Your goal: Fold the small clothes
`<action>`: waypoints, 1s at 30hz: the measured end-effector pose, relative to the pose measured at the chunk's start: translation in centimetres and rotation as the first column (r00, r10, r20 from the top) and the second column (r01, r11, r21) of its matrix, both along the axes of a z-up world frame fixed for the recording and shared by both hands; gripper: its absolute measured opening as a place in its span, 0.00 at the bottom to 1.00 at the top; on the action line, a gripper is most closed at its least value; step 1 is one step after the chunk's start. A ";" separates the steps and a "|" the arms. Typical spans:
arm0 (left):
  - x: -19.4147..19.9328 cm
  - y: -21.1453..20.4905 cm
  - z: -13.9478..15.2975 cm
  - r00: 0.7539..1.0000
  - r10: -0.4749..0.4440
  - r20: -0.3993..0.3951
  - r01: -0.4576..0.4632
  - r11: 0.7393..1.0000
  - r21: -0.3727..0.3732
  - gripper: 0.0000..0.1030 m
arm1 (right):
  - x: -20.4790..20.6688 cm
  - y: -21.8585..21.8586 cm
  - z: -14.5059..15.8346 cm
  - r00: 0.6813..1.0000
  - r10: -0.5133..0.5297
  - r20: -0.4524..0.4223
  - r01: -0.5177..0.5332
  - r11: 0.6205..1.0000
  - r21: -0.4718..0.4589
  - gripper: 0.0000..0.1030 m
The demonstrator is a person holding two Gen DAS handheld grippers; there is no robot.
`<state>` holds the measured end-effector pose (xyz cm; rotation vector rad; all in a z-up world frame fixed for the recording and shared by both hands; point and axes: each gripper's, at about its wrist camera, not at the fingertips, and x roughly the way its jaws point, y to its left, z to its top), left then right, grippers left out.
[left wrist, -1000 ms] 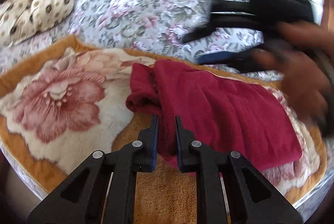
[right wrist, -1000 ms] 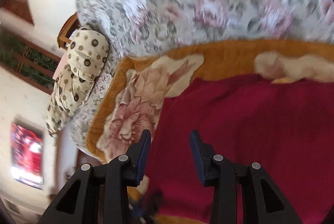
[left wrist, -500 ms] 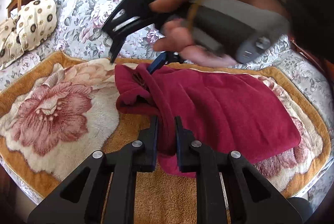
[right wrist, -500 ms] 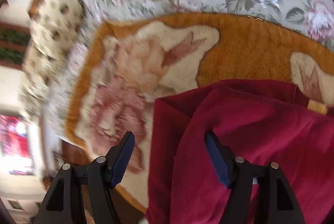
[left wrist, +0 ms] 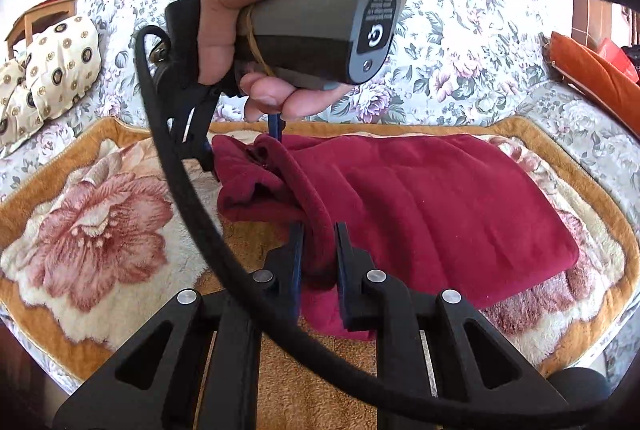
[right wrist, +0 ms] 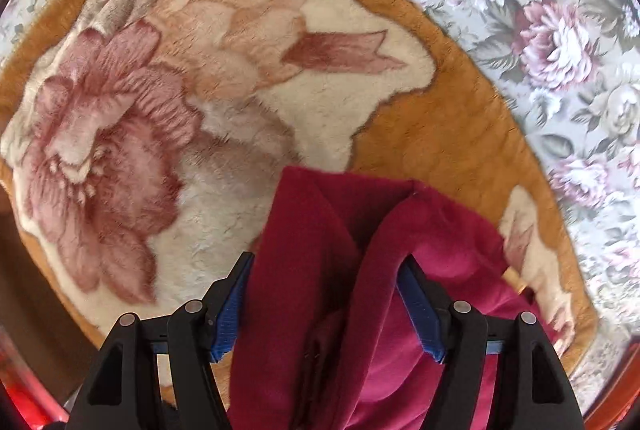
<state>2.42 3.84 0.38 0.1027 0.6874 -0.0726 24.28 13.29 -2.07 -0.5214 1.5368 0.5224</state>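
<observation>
A dark red fleece garment [left wrist: 424,205] lies on an orange and cream flowered blanket [left wrist: 96,230]. My left gripper [left wrist: 318,258] is shut on the garment's near folded edge, which rises between its pads. My right gripper [right wrist: 324,304] is open, its blue-padded fingers [right wrist: 230,310] straddling the garment's far left corner [right wrist: 344,213] from above. In the left wrist view the right gripper [left wrist: 240,145] and the hand holding it hang over that bunched corner [left wrist: 256,185].
The blanket lies on a bed with a grey floral cover [left wrist: 460,69]. Cream patterned pillows [left wrist: 52,69] sit at the far left by a wooden chair [left wrist: 36,17]. An orange cushion [left wrist: 592,69] is at the far right. A black cable [left wrist: 188,197] loops across the left wrist view.
My right gripper has swung from the garment's right side over to its far left corner, opened wider and come down around it. My left gripper has stayed shut on the near edge.
</observation>
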 end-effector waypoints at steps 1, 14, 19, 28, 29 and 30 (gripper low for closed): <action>-0.1 0.0 0.0 1.000 0.001 -0.001 -0.001 1.000 -0.002 0.12 | 0.4 -0.6 0.1 1.000 -0.021 0.007 0.021 1.000 0.013 0.61; -1.5 1.1 1.2 0.995 -0.080 0.067 0.087 0.990 -0.107 0.12 | 2.3 -15.3 5.2 0.955 -0.293 -0.042 0.287 0.883 0.371 0.16; -1.6 -1.4 2.6 0.987 -0.146 0.060 0.155 0.969 -0.192 0.12 | 0.2 -21.1 7.3 0.927 -0.374 -0.026 0.349 0.835 0.425 0.16; -1.1 -10.3 3.5 0.939 -0.342 0.021 0.334 0.900 -0.281 0.12 | -3.3 -32.0 7.8 0.881 -0.471 0.037 0.413 0.807 0.421 0.13; -1.2 -11.3 3.2 0.934 -0.358 0.012 0.347 0.895 -0.280 0.12 | -3.6 -33.1 7.6 0.880 -0.472 0.053 0.414 0.817 0.401 0.13; -1.2 -12.4 2.9 0.927 -0.376 0.001 0.361 0.889 -0.281 0.12 | -3.8 -34.3 7.3 0.880 -0.472 0.062 0.416 0.825 0.382 0.10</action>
